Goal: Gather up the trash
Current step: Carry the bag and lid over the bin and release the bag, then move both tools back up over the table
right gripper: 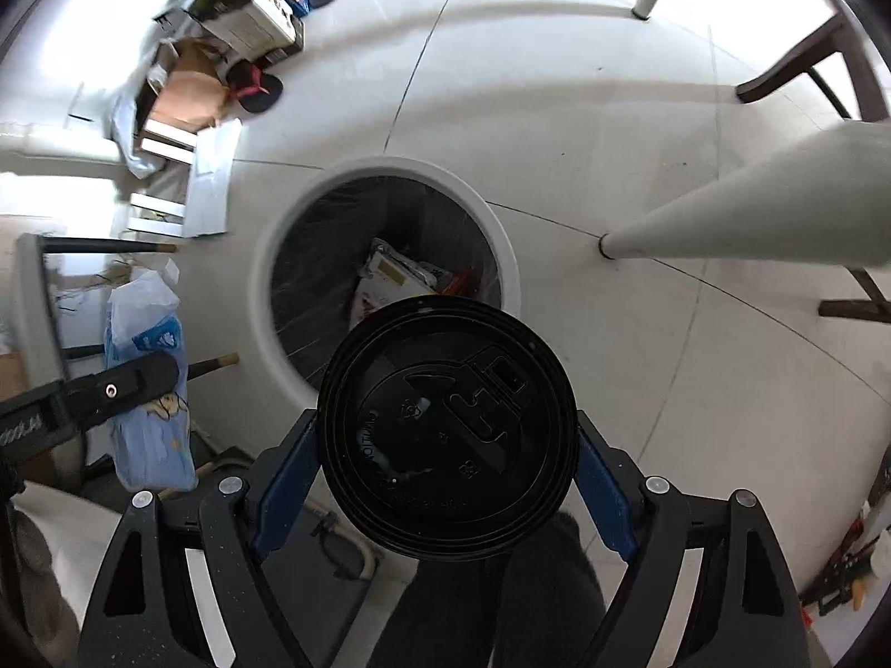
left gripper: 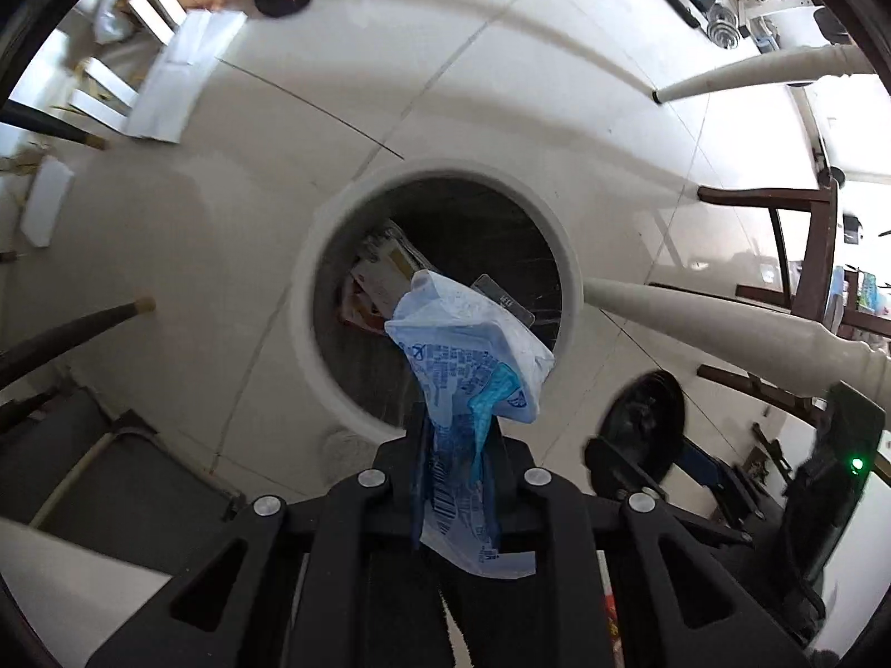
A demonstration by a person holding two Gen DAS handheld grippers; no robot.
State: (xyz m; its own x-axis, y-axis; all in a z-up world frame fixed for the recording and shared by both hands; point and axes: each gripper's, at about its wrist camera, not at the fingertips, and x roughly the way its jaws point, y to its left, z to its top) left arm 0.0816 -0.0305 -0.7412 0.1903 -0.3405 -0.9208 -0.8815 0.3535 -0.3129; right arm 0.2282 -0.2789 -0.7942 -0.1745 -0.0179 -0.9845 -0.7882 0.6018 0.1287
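Pointing steeply down at frame centre, the left gripper [left gripper: 456, 445] has its jaws nearly closed on a blue-printed wrapper [left gripper: 473, 356] over the white-rimmed bin [left gripper: 568, 256]. The right gripper [right gripper: 448, 462], aimed straight down, holds a black cup lid [right gripper: 445, 423] between widely spread jaws above the bin's near rim.

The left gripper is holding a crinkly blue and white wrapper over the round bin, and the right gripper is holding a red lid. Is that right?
Almost. The lid in the right gripper is black, not red; the right wrist view shows it. The rest holds: the left gripper pinches the blue and white wrapper over the round bin.
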